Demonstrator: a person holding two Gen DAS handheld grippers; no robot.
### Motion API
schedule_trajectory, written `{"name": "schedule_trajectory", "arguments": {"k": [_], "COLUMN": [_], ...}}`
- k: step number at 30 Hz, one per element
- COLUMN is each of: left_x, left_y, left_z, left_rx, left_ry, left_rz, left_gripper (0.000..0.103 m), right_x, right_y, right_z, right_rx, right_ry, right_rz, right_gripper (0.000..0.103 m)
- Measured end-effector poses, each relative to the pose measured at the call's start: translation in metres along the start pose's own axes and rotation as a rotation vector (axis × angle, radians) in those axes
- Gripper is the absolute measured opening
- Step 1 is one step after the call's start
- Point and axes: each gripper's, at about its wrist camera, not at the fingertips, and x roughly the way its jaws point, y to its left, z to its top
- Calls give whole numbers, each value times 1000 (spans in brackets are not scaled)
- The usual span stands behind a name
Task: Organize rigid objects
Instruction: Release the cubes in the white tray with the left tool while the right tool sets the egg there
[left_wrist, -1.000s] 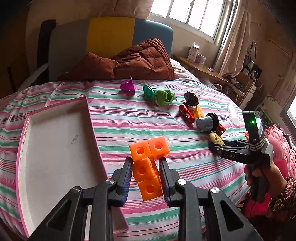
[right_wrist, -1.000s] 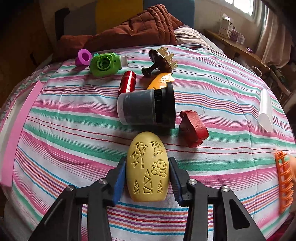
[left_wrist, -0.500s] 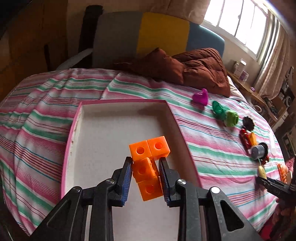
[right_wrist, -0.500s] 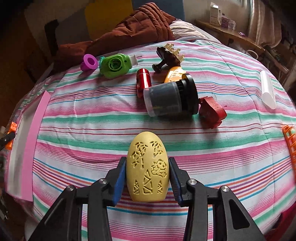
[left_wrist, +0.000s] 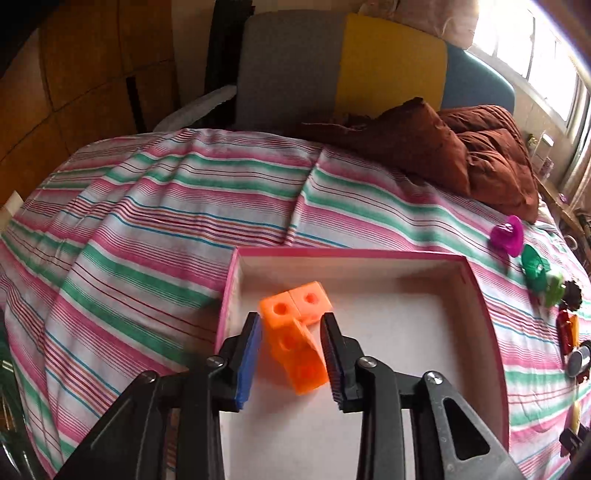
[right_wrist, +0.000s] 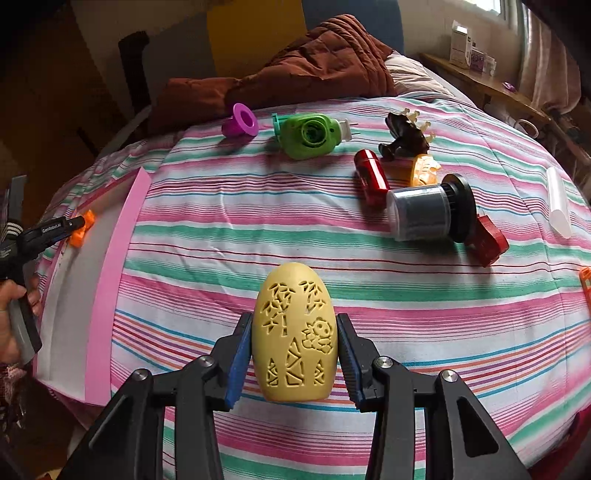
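Note:
In the left wrist view my left gripper (left_wrist: 291, 354) is open over the pink-rimmed white tray (left_wrist: 484, 317). The orange linked-cube piece (left_wrist: 295, 339) sits tilted and loose between the jaws, with gaps on both sides. In the right wrist view my right gripper (right_wrist: 293, 354) is shut on a yellow carved egg-shaped object (right_wrist: 295, 336) above the striped bed. The tray (right_wrist: 110, 273) lies at the left there, with the left gripper (right_wrist: 79, 223) and the orange piece (right_wrist: 82, 232) over it.
On the bed lie a purple funnel (right_wrist: 241, 121), a green gadget (right_wrist: 310, 136), a red cylinder (right_wrist: 371, 177), a dark comb-like piece (right_wrist: 406, 134), a grey jar with black lid (right_wrist: 428, 212), a red block (right_wrist: 487, 240) and a white tube (right_wrist: 558, 206). A brown quilt (left_wrist: 461, 155) lies behind.
My left gripper has moved left over the tray and its jaws have opened, so the orange piece has tipped loose. My right gripper has drifted left, still holding the yellow egg.

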Motion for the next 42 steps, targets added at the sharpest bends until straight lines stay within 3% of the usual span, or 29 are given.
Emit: {"name": "schedule_trajectory", "arguments": {"k": [2,5,7,14,20,25,31,42], "left_x": [-3,-18,-32,-59,-75,-83,-88,-91], "left_y": [6,18,24,24,13,17,27,43], "left_z": [1,-5,-15,-60,-88,-96,-99,-103], "left_rx": [-20,-84,-116,-144,-112,-135,-158,-202], "left_ry": [4,-21,-39,-7,-4,-13,-6,5], "left_rz": [1,-57,-119,-231,-228,-245,-241,-220], "left_gripper": [36,37,40,40,40,40,40,40], "right_x": [-2,-3,-3,0,-3,0,29,103], "right_y": [6,12,16,36,75,131,203,274], "right_z": [0,2,4,11,32,54,73,100], "right_rx": [-11,-18,-21,-35,-80,-174,-301,-374], "right_ry": [-4,-8,-11,-12,-35,-54,-12,79], "right_rz": [2,11,12,47,114,178,222,146], "right_gripper": [44,44,44,44,44,44,44,44]}}
